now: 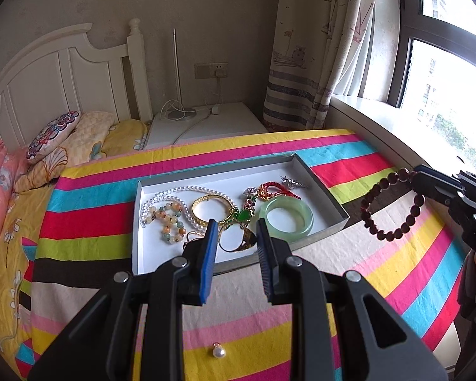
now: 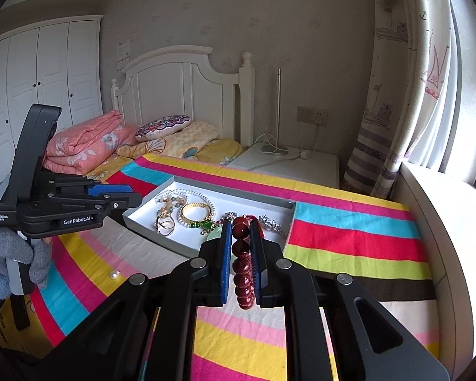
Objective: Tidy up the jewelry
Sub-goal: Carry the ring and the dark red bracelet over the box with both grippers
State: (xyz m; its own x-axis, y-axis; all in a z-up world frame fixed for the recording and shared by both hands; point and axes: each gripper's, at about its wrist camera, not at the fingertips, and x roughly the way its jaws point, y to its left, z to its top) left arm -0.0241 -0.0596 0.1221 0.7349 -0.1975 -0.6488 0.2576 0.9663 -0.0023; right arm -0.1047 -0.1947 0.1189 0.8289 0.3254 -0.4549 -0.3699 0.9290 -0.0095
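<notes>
Hanging from the right gripper, a dark red bead bracelet is pinched between the two blue pads, jaws closed onto the beads; in the left wrist view the loop is seen held in the air, right of the tray and above the striped cloth. The left gripper is held with jaws parted and nothing between the fingers, tips over the near edge of the tray. The shallow white tray is placed on the cloth and is loaded with a pearl necklace at far left, a mixed-colour bead bracelet, a gold bangle in the middle, a pale green jade bangle at right, a red cord piece and a silver brooch at far right. A loose pearl pendant is left on the cloth, near side, outside the tray.
</notes>
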